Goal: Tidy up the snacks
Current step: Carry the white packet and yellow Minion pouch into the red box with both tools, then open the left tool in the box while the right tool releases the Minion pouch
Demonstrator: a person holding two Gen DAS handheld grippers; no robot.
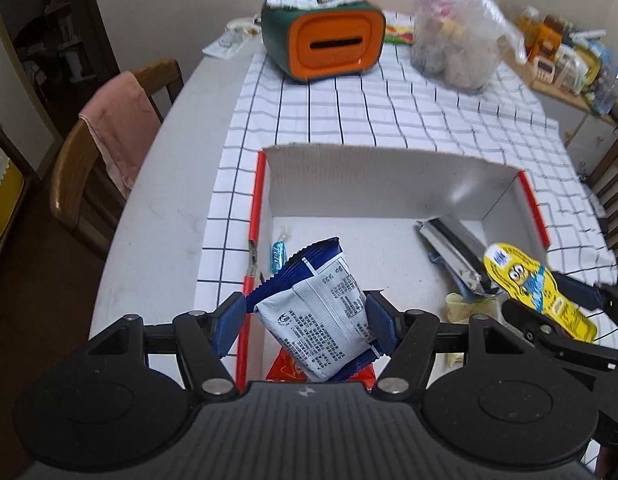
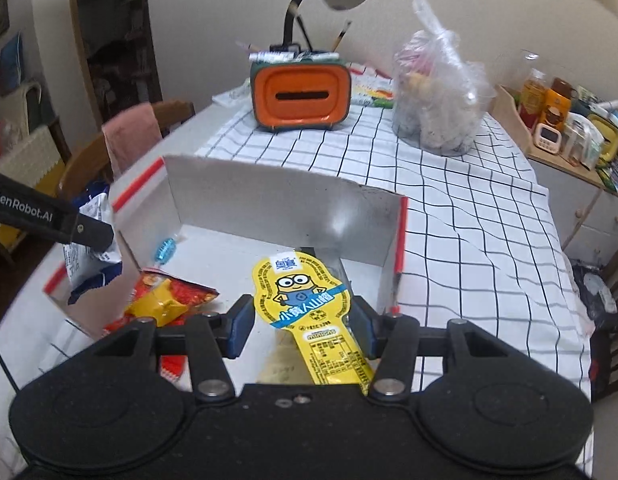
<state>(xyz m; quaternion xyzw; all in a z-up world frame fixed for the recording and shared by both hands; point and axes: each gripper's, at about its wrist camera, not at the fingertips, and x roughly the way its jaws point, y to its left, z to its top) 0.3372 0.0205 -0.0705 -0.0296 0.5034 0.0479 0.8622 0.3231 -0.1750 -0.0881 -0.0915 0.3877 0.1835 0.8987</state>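
Observation:
My left gripper [image 1: 305,320] is shut on a blue and white snack packet [image 1: 321,308], held over the near left part of an open white box with red edges [image 1: 369,184]. My right gripper [image 2: 303,326] is shut on a flat yellow cartoon pouch [image 2: 305,300], which stands upright above the box floor [image 2: 237,256]. Inside the box lie a small blue wrapped candy [image 1: 277,256], a silver packet [image 1: 453,248] and a red and yellow packet [image 2: 169,300]. In the right wrist view the left gripper [image 2: 91,234] and its packet [image 2: 89,256] show at the far left.
A checked cloth [image 1: 389,112] covers the table behind the box. On it stand an orange and green holder with pens [image 1: 325,40] and a clear plastic bag of snacks [image 1: 453,48]. A chair with a pink cloth [image 1: 121,128] stands at the left. A cluttered shelf [image 2: 569,128] is at the right.

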